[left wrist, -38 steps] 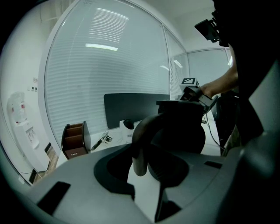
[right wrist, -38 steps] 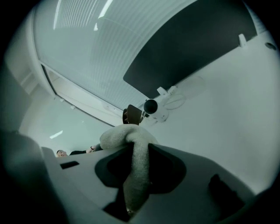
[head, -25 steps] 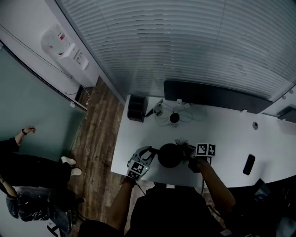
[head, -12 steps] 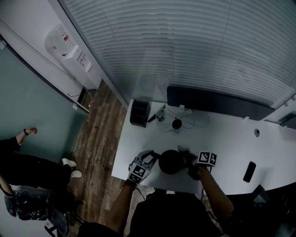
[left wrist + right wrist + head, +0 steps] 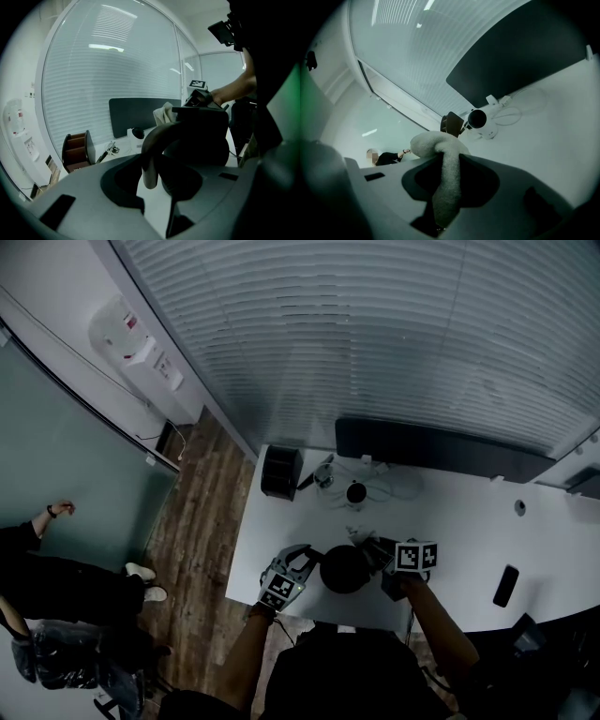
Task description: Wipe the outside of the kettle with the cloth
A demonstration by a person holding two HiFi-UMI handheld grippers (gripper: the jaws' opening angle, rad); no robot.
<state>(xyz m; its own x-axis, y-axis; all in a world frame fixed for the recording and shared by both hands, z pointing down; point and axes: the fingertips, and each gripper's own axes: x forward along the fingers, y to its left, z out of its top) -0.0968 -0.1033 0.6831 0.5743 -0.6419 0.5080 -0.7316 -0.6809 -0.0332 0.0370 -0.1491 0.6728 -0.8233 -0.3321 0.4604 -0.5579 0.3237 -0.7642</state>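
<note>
A black kettle (image 5: 344, 570) stands near the front edge of the white desk (image 5: 469, 521). My left gripper (image 5: 302, 564) is at the kettle's left, shut on its curved handle (image 5: 158, 136), which runs between the jaws in the left gripper view. At the kettle's upper right my right gripper (image 5: 380, 554) is shut on a pale cloth (image 5: 446, 178). The cloth bunches above the jaws and hangs down between them. In the left gripper view the cloth (image 5: 164, 112) rests by the kettle's top, with the right gripper (image 5: 197, 97) behind it.
Behind the kettle are a brown desk organizer (image 5: 280, 471), a small round device (image 5: 354, 491) with looped cables and a long black panel (image 5: 431, 446). A dark phone (image 5: 505, 585) lies at the right. A person (image 5: 37, 577) sits on the floor at the left.
My right gripper has risen a little and rolled, carrying the cloth up along the kettle's right side. The left gripper has stayed on the handle.
</note>
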